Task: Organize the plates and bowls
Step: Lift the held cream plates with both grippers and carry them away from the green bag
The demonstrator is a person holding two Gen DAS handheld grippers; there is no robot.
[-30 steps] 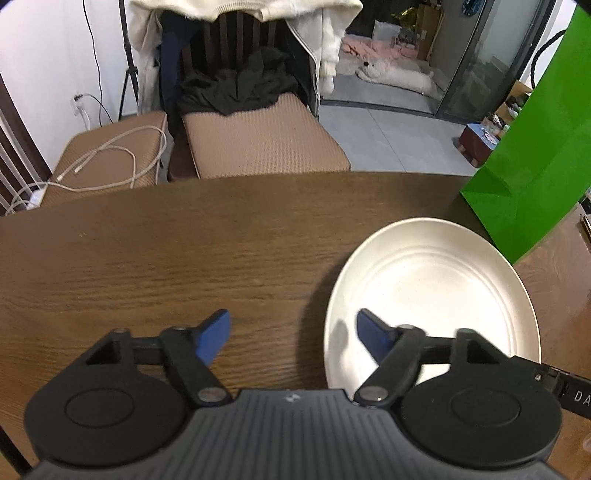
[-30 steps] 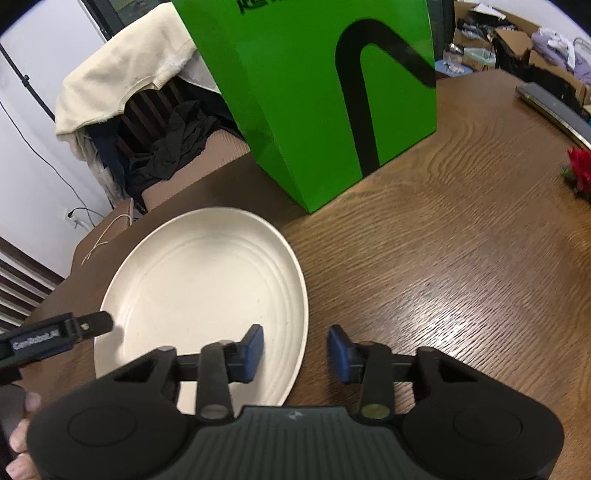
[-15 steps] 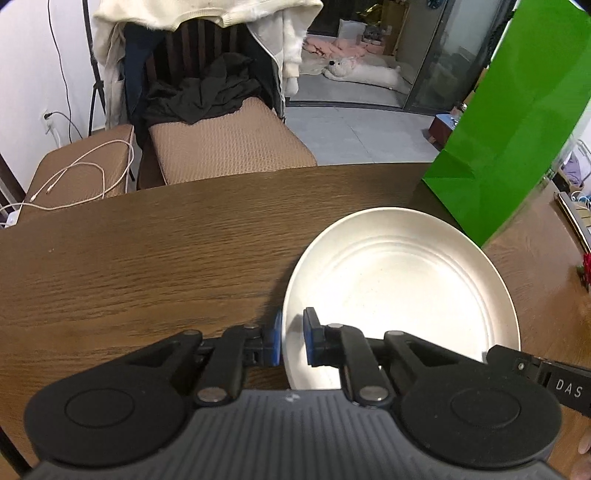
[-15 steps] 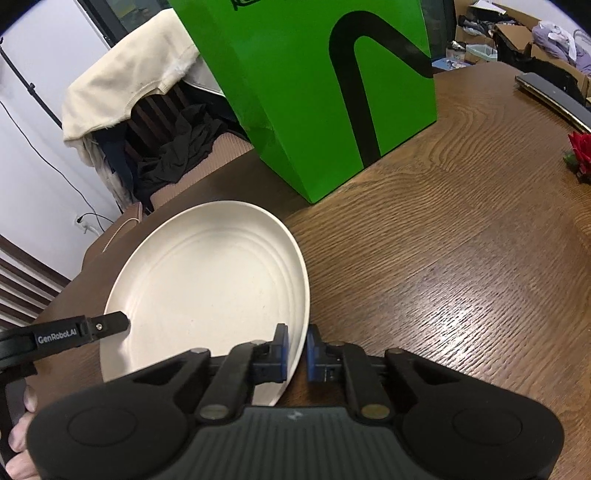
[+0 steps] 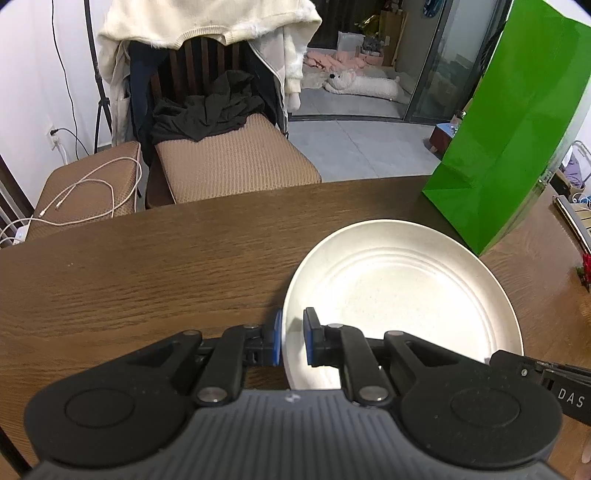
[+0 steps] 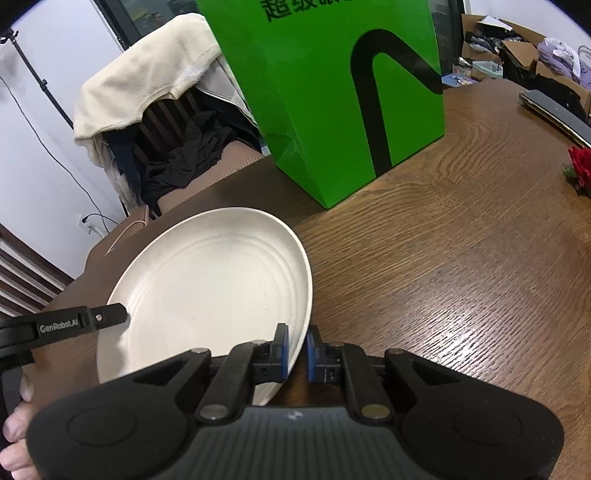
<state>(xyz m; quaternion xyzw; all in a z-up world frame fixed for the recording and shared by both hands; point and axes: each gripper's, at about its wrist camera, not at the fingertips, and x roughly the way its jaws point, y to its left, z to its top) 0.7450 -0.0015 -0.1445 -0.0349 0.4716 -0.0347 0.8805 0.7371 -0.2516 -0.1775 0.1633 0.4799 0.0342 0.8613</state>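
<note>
Left tool [image 5: 292, 341] clamped on the near-left rim of the plate [image 5: 402, 291], blue pads either side of the edge. Right tool [image 6: 296, 349] pinching the opposite rim, one pad inside the plate, one outside. So the cream plate sits gripped at both sides, over the wooden desk [image 5: 147, 266]; whether it is touching the desk, hard to tell. Just behind it stands a green bag [image 6: 343, 92], upright on the desk. Beyond the desk edge, a chair [image 5: 229, 162] draped with a white sweater [image 5: 207, 22] and dark clothes.
</note>
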